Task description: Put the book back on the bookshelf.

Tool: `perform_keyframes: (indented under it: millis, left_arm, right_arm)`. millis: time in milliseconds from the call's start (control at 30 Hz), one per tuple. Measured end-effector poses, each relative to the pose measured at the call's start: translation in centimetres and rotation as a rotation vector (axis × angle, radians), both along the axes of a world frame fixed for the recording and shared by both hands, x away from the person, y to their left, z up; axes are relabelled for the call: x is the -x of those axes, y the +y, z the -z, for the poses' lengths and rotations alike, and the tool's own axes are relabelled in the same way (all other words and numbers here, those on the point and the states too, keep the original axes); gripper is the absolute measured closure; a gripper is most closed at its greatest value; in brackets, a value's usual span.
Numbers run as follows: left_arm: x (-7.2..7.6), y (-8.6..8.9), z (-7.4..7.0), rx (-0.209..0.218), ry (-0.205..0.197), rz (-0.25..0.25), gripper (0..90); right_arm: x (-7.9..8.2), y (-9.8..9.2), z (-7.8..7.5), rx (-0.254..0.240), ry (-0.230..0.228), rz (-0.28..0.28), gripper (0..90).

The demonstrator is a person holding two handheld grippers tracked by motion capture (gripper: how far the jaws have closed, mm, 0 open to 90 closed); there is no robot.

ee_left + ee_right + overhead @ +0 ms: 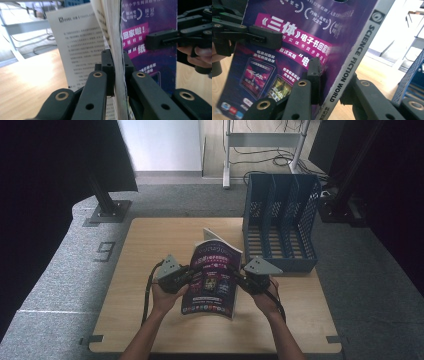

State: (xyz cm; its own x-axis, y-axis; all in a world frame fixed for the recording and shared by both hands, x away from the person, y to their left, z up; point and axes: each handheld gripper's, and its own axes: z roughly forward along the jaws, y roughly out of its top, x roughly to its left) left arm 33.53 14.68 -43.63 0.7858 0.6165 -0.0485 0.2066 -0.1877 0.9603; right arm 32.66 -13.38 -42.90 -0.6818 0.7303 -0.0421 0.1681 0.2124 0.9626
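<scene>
A magazine [212, 277] with a purple cover is held up above the wooden table [145, 250], tilted, cover toward the person. My left gripper [189, 274] is shut on its page edge; in the left gripper view the jaws [117, 62] pinch the stack of pages, and one white text page [80, 45] fans away from the magazine [150, 25]. My right gripper [236, 272] is shut on the spine side. In the right gripper view its jaws [334, 75] clamp the grey spine of the magazine [294, 27], printed SCIENCE FICTION WORLD.
A blue slotted file rack [280, 220] stands at the table's back right, close to the right hand; its perforated wall [412, 72] shows in the right gripper view. A black stand [107, 202] and a white frame with cables [265, 150] stand on the floor beyond.
</scene>
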Motion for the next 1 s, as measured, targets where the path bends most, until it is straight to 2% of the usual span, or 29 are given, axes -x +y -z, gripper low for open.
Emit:
perform_keyframes:
  millis: [100, 233, 433, 533, 667, 933, 1000]
  left_arm:
    - [0.5, 0.4, 0.3, 0.005, 0.016, 0.022, 86.4]
    - [1.3, 0.9, 0.3, 0.005, 0.017, 0.039, 85.9]
    - [2.0, 1.9, 0.4, 0.010, 0.018, 0.058, 84.1]
    - [2.1, 2.1, 0.4, 0.004, 0.012, 0.053, 83.9]
    - [2.1, 2.4, 0.5, 0.002, 0.016, 0.049, 83.0]
    - [1.7, 2.7, 0.6, 0.006, 0.016, 0.009, 69.4]
    - [1.6, 2.7, 0.6, 0.001, 0.012, -0.011, 61.2]
  right_arm:
    - [0.6, -0.4, 0.4, -0.025, -0.002, -0.021, 75.0]
    - [1.6, -0.6, 0.5, -0.047, -0.025, -0.050, 75.5]
    - [2.8, -0.4, 0.5, -0.066, -0.035, -0.086, 75.9]
    - [3.0, -0.2, 0.4, -0.072, -0.029, -0.102, 75.8]
    - [2.9, 0.2, 0.1, -0.057, -0.024, -0.104, 76.7]
    - [3.4, 0.3, 0.1, -0.058, -0.035, -0.128, 78.0]
    - [3.5, 0.2, 0.1, -0.061, -0.029, -0.133, 78.1]
